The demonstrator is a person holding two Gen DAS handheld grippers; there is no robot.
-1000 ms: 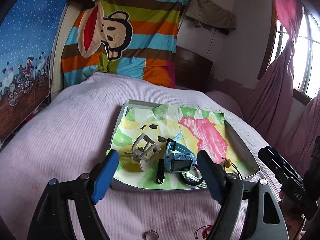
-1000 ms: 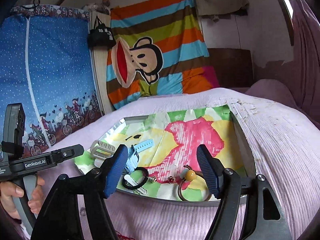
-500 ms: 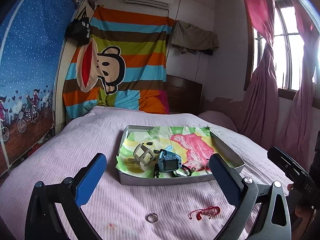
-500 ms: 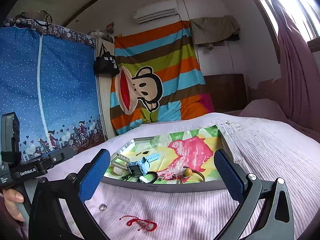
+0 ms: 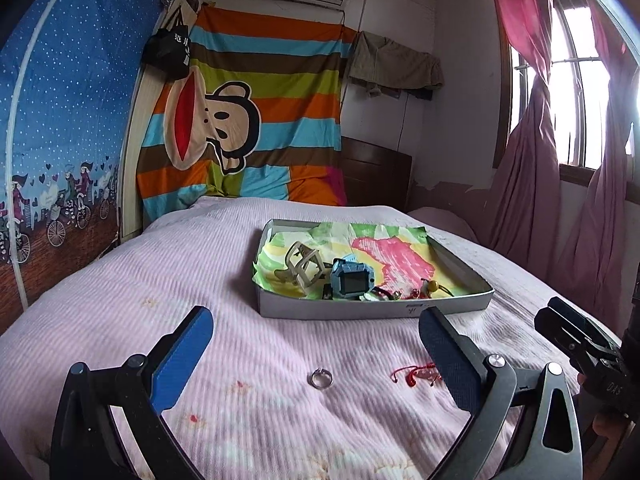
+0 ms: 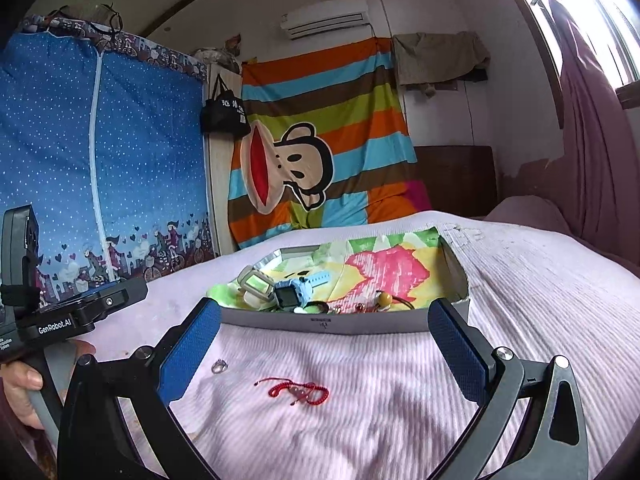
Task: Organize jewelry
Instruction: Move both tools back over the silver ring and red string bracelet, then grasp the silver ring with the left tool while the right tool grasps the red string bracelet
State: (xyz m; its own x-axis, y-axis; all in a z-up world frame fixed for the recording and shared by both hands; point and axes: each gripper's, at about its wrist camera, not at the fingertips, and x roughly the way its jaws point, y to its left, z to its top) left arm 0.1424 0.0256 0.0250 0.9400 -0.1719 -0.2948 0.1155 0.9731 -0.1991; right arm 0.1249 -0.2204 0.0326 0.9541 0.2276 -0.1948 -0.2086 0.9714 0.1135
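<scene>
1. Left gripper (image 5: 316, 350): blue-padded jaws spread wide, nothing between the pads; it hangs over the pink bedspread (image 5: 160, 272).
2. Right gripper (image 6: 324, 346): jaws likewise spread wide and empty, above the same bedspread.
3. Grey tray (image 5: 340, 310) sits on the bed at 12 o'clock from both grippers, lined with a crumpled sheet printed in green, yellow and pink.
4. In the tray, toward its near-left corner: a beige strap-like watch (image 5: 302, 266), tilted, touching a light-blue square-faced watch (image 5: 352, 280) at its 3 o'clock.
5. Along the tray's near wall: a dark hair-tie loop and a cord with a yellow bead (image 6: 385, 299); small details too fine to tell.
6. Silver ring (image 5: 322, 378) lies flat on the bedspread outside the tray, at 6 o'clock from it.
7. Red cord bracelet (image 6: 298, 390), loosely coiled, lies at 3 o'clock from the ring, also outside the tray.
8. A hand (image 6: 24, 384) grips the left tool's handle at 9 o'clock in the right wrist view.
</scene>
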